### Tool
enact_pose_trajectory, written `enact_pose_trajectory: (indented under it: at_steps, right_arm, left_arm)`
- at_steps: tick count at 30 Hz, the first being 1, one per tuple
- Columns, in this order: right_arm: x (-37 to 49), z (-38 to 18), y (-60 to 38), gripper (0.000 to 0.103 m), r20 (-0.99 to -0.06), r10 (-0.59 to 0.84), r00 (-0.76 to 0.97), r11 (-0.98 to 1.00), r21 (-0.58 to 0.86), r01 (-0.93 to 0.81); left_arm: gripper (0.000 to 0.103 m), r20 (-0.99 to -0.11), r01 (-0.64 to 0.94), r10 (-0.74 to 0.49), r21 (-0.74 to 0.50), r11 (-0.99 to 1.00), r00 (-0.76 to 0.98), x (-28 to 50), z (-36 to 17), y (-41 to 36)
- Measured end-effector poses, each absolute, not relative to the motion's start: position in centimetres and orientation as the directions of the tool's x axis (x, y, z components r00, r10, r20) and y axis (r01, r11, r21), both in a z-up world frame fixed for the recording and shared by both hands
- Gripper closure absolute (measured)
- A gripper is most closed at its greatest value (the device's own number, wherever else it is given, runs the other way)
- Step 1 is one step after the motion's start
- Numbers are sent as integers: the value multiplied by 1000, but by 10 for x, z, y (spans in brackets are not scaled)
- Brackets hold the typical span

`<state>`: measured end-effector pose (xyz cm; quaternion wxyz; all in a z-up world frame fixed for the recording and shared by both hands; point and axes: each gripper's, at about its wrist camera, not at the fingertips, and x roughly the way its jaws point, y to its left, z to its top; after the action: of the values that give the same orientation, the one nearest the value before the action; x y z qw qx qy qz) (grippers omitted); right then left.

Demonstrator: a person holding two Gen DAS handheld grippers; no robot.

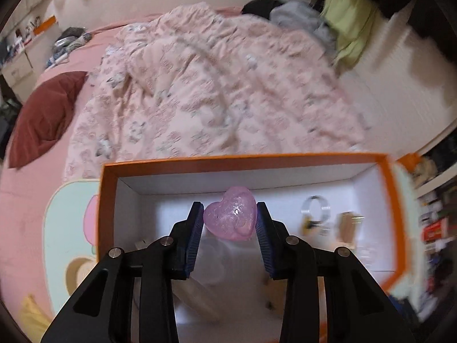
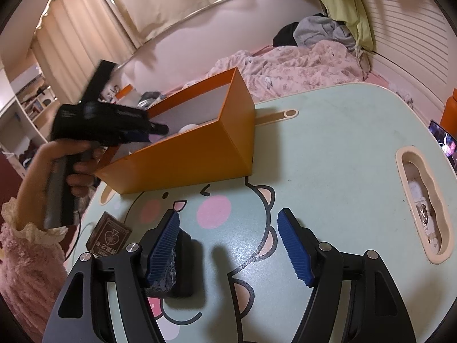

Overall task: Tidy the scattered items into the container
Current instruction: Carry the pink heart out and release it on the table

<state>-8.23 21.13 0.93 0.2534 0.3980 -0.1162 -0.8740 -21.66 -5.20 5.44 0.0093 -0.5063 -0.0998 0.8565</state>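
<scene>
A translucent pink heart sits pinched between the blue pads of my left gripper, which is shut on it. It hangs over the open orange box, whose white inside holds several blurred small items, among them a clear ring-shaped piece. In the right wrist view a hand holds that left gripper over the box's near end. My right gripper hovers open above the pale green cartoon table. A small dark object lies just behind its left finger, not gripped.
A brown card pack lies on the table's left edge, near a fluffy pink sleeve. The table has a cut-out slot at the right. A rumpled pink quilt and a dark red pillow lie on the bed behind.
</scene>
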Motion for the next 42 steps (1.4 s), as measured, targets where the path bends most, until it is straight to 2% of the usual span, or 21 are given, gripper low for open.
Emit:
enact_pose_trajectory:
  at_steps: [7, 12, 17, 21, 26, 30, 33, 36, 37, 42]
  right_arm:
    - [-82, 10, 211, 32, -639, -529, -559, -849, 397, 350]
    - [-81, 11, 209, 32, -641, -522, -563, -853, 388, 349]
    - [-81, 11, 207, 31, -644, -516, -565, -857, 380, 349]
    - [-82, 10, 207, 31, -645, -514, -566, -858, 379, 348]
    - [-81, 10, 207, 31, -645, -513, -567, -859, 377, 348]
    - [-82, 10, 207, 31, -646, -512, -567, -859, 375, 348]
    - [-81, 10, 207, 31, -645, -513, -567, -859, 377, 348]
    - [-81, 11, 207, 31, -644, -518, -564, -855, 381, 350]
    - [-81, 12, 207, 31, -641, -522, -563, -853, 383, 355]
    - [-77, 17, 206, 31, -619, -532, -578, -847, 373, 380]
  left_arm:
    - [65, -740, -107, 292, -288, -952, -605, -136, 107, -24]
    - [65, -721, -230, 384, -307, -923, -577, -69, 87, 11]
    - [65, -739, -219, 370, -298, -929, -563, -39, 48, 13]
    - [65, -745, -207, 329, -257, -944, -580, -32, 33, 10]
    - [63, -717, -206, 352, -287, -936, -601, -28, 27, -1]
    - [49, -643, -260, 424, -339, -904, -637, -15, 36, -9]
    - [49, -545, -285, 472, -395, -874, -693, -4, 45, -24]
    - [45, -503, -191, 406, -425, -885, -763, 2, 49, -49]
    - [41, -518, -147, 373, -425, -893, -770, 2, 49, -56]
    - [40, -611, 76, 166, -350, -934, -774, 11, 35, -90]
